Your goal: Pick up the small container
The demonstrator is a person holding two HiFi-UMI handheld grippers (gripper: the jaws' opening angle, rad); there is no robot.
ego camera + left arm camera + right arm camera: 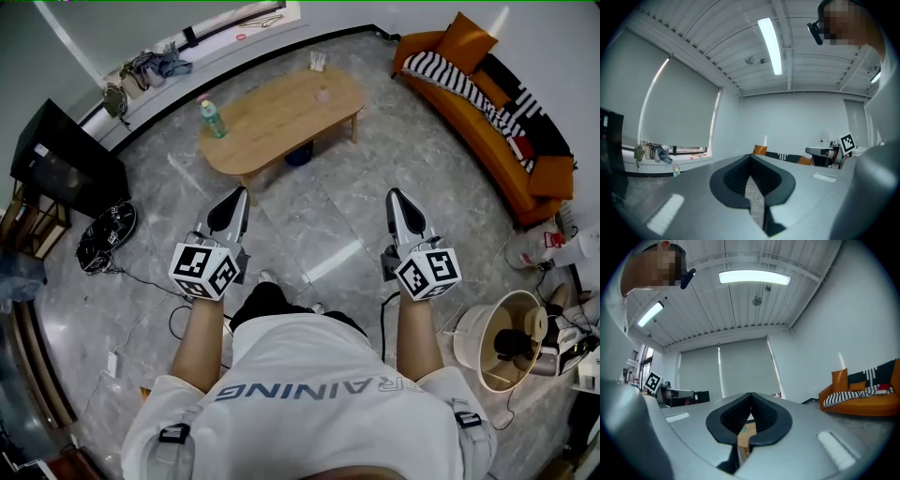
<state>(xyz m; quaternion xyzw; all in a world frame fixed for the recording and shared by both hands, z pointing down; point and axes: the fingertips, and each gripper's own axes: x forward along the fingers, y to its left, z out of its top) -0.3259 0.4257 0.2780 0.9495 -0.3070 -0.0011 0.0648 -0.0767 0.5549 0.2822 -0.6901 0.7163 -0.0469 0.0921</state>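
Not started: small container [322,95] sits untouched on table [272,127].
Left gripper [236,197] & right gripper [397,199]: jaws pressed together, empty, well apart from table; approach + grab left to do.

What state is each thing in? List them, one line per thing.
Left gripper: shut, empty.
Right gripper: shut, empty.
Small container: on the coffee table, not held.
Bottle: upright on the coffee table.
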